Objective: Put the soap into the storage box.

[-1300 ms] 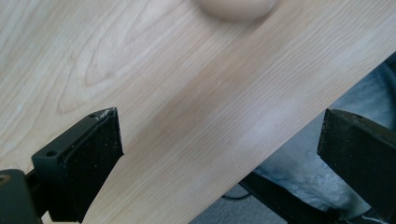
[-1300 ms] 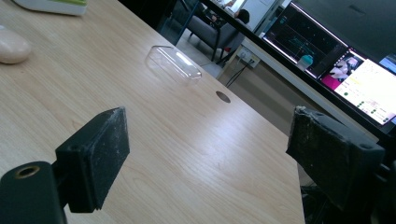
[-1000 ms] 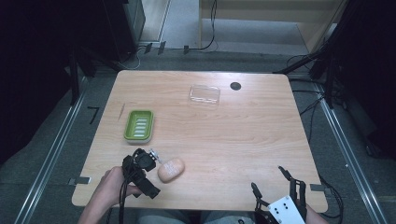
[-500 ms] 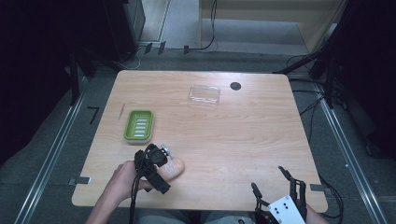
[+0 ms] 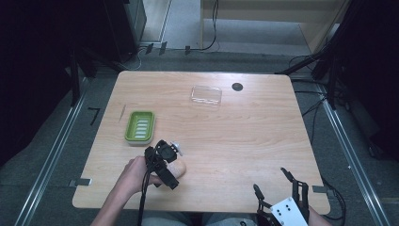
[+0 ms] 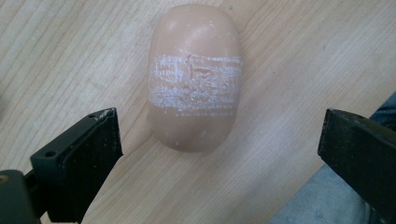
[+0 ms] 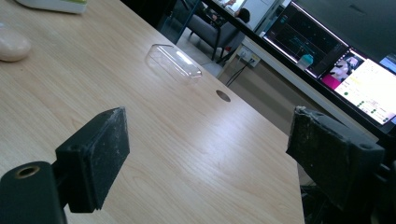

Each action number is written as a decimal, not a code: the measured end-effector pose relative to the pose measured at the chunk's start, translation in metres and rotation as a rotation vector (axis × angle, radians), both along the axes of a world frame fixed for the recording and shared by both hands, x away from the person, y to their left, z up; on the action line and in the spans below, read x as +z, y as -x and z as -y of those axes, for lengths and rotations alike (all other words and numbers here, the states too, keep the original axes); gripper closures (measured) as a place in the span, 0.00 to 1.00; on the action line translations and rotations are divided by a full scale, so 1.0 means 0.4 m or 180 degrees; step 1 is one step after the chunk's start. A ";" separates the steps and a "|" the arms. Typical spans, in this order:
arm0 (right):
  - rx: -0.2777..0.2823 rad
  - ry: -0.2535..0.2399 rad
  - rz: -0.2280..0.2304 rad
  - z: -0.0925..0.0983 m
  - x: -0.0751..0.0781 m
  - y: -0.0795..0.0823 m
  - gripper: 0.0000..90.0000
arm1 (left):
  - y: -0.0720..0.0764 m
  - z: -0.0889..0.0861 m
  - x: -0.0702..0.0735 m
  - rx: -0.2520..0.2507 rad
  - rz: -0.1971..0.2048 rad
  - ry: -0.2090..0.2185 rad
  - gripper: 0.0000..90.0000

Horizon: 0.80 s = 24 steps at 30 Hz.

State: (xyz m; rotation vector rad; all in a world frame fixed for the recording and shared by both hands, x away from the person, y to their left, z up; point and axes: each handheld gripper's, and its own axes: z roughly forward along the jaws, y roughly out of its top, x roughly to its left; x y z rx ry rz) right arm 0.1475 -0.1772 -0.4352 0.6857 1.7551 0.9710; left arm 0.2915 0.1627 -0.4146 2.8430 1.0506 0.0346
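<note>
Peach oval soap bar (image 6: 194, 77) lies ungrasped at lower left between the left gripper (image 6: 219, 156)'s parted jaws; green ribbed soap dish (image 5: 140, 126) empty; right gripper (image 7: 208, 161) idle, jaws apart.

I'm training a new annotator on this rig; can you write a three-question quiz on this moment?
1. True or false: the left tongs are shut on the soap bar.
2. What lies nearest the green soap dish? A. soap bar B. clear lid C. right tongs
3. Fill in: the white scuffed band crosses the soap bar's ____ face.

Key: 1. False; the jaws stand open, the bar beyond them on the table. 2. A. 3. Top.
</note>
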 end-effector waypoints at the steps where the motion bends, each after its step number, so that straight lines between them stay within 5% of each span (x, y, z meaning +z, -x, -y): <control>1: 0.0000 -0.0002 0.0002 0.000 0.000 0.000 0.15 | -0.002 0.001 -0.003 0.0012 0.0000 0.0001 0.00; 19: 0.0001 -0.0002 0.0000 0.001 -0.001 0.000 0.15 | -0.040 0.020 -0.079 0.0038 -0.0028 -0.0139 0.00; 24: 0.0003 0.0002 -0.0002 0.001 -0.001 0.000 0.15 | -0.042 0.020 -0.083 0.0018 0.0036 -0.0151 0.10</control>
